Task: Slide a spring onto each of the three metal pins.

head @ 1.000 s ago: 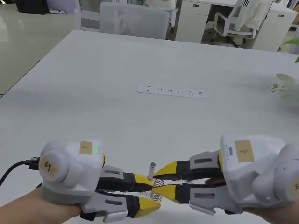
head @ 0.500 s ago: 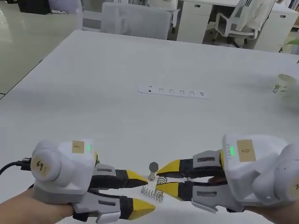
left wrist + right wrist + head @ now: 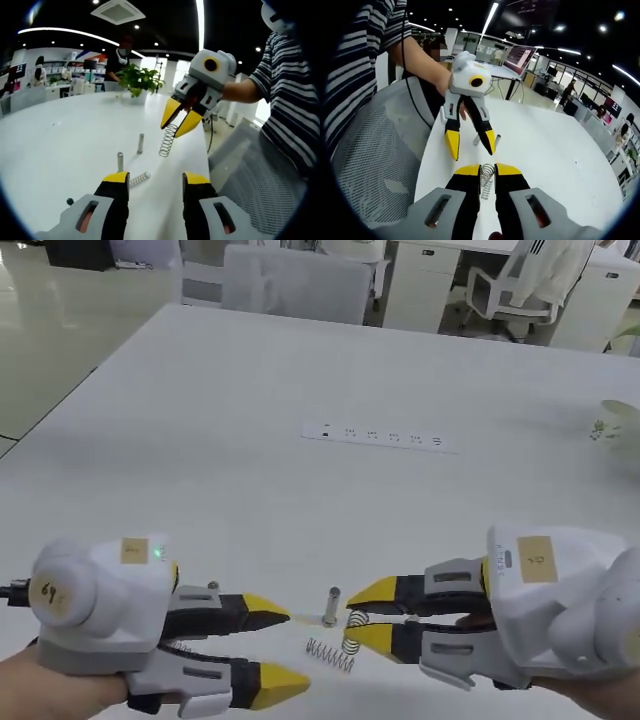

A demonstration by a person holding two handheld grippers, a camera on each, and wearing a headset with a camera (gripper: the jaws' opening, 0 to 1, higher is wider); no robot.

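Steel spring [image 3: 352,626] held pinched in the right tongs [image 3: 348,620], just beside an upright pin [image 3: 331,604] on the counter [image 3: 250,490]. Spread wide and empty, the left tongs [image 3: 295,647]. Loose nearby, a second spring [image 3: 330,654]. Judged as the threading step; called for raising the coil above the pin's top, then lowering it on.

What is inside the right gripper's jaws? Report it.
A coil spring, pinched between the right gripper's yellow tips, with one end hanging free. The coils at the spot where the tips pinch it are covered.
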